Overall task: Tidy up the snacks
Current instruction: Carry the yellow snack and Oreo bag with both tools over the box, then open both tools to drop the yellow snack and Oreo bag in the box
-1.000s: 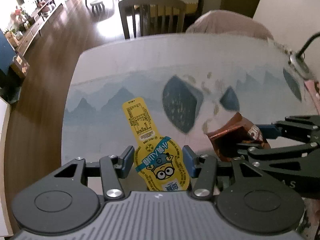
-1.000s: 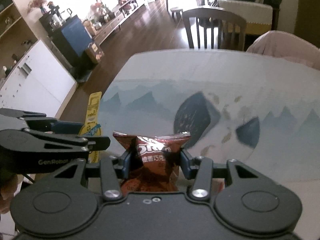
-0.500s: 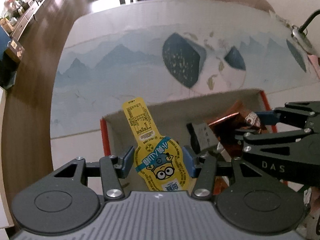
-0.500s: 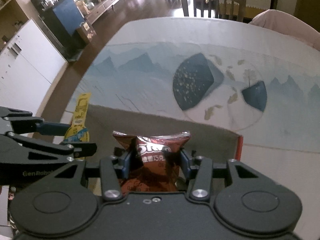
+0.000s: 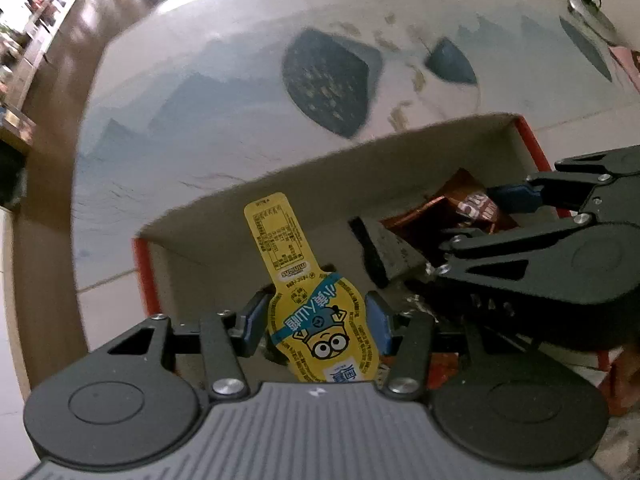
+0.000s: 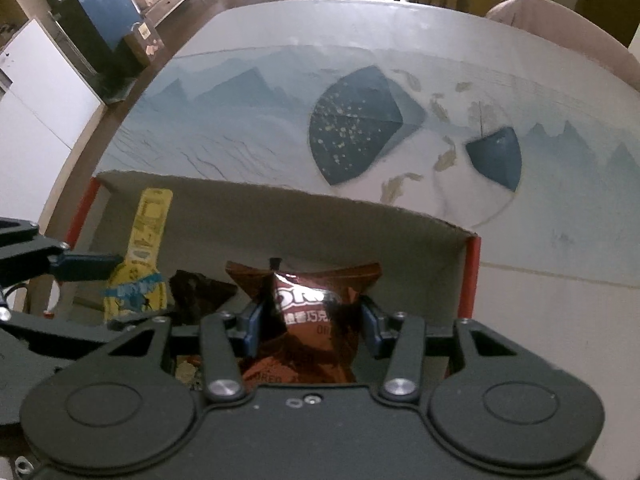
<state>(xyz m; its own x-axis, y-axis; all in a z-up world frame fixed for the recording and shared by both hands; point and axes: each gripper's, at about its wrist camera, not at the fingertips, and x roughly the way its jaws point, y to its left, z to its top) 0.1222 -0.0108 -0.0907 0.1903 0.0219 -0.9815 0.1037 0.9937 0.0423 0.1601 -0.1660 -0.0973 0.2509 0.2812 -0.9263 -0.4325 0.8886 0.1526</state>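
Across the table sits a cardboard box. Left gripper jaws clamp a yellow pouch standing lengthwise, neck pointing away. Right gripper jaws pinch a brown packet upright.

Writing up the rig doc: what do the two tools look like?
Both the left tool and the right tool are matte black: scissor linkages, silver pivot screws, round discs either side, blue pads. White lettering marks their sides. No cables or sleeves visible.

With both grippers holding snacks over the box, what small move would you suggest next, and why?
Probably open both sets of jaws. The left gripper holds the yellow packet and the right gripper the brown packet low inside the cardboard box, above snacks already lying there.
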